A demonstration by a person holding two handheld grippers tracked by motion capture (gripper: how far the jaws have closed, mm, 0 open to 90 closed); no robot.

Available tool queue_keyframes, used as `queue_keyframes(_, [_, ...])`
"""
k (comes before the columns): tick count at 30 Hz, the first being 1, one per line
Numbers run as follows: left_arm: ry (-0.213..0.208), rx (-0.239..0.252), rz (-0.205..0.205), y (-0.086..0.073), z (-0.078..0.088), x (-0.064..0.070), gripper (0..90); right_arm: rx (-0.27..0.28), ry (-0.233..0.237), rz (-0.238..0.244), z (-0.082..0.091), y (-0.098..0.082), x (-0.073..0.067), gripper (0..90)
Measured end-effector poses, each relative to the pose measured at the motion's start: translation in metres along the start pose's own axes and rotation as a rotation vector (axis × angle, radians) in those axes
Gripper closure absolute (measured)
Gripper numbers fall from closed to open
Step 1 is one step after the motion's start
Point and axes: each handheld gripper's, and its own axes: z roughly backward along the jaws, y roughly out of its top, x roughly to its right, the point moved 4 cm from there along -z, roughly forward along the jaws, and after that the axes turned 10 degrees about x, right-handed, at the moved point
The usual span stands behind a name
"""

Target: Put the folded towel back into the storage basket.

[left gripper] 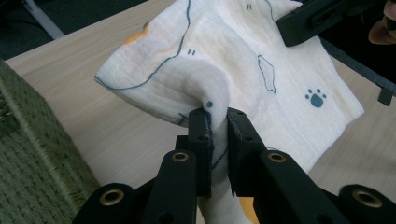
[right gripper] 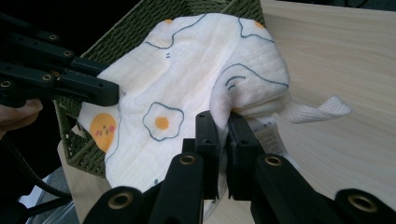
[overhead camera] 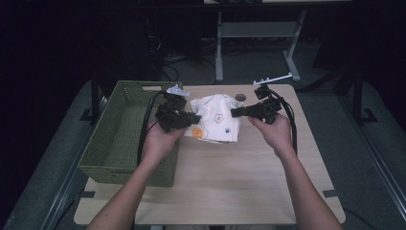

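Note:
A white cloth (overhead camera: 216,117) printed with fried eggs, paw marks and orange faces hangs folded between both grippers, above the wooden table (overhead camera: 230,187). My left gripper (overhead camera: 197,117) is shut on the cloth's left edge; in the left gripper view its jaws pinch a bunched fold of the cloth (left gripper: 243,60). My right gripper (overhead camera: 233,113) is shut on the cloth's right edge, and in the right gripper view a fold of the cloth (right gripper: 187,79) with a label sits between its jaws. The left gripper (right gripper: 114,95) also shows there, and the right gripper (left gripper: 292,35) in the left gripper view.
A green woven basket (overhead camera: 112,139) stands at the table's left side, directly beside the left hand. A small dark round object (overhead camera: 240,97) lies near the table's far edge. Table legs and cables stand on the dark floor behind.

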Motion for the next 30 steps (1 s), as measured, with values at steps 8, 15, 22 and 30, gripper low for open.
queue_keyframes(8, [0.012,0.008,0.001,0.0,0.015,-0.012,81.9,0.004,0.023,0.011,-0.013,0.009,-0.012,84.9])
queue_keyframes(15, [0.021,0.017,0.004,0.002,0.024,-0.018,81.9,0.004,0.029,0.017,-0.02,0.016,-0.02,84.9])
queue_keyframes(22, [0.028,0.02,0.003,0.003,0.033,-0.024,81.9,0.009,0.043,0.019,-0.026,0.021,-0.026,84.8])
queue_keyframes(30, [0.035,0.021,0.004,0.002,0.044,-0.032,81.9,0.0,0.053,0.032,-0.038,0.03,-0.038,84.8])
